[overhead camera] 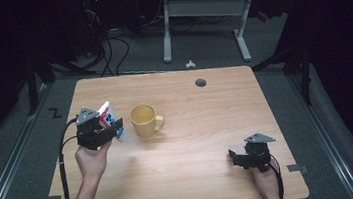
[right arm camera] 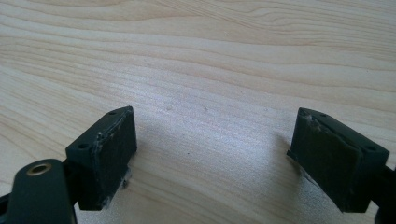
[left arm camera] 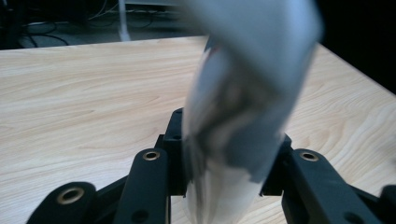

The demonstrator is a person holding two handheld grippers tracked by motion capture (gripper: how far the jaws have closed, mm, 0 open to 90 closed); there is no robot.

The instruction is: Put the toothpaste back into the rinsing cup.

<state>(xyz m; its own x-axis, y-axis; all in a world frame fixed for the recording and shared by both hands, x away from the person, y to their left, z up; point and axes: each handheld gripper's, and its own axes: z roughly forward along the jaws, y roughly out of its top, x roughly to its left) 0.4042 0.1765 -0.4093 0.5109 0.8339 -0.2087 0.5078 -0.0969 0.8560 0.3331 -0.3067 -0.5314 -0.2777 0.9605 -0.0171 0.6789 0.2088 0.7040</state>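
White tube (left arm camera: 233,121) between left fingers (left arm camera: 144,186)

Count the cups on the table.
1: a yellow cup stands left of the table's middle, just right of the white tube held in the left tongs.

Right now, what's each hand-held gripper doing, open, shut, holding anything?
Left hand-held gripper: shut on the white tube, lifted beside the yellow mug.
Right hand-held gripper: open, nothing between its jaws, low over the table.
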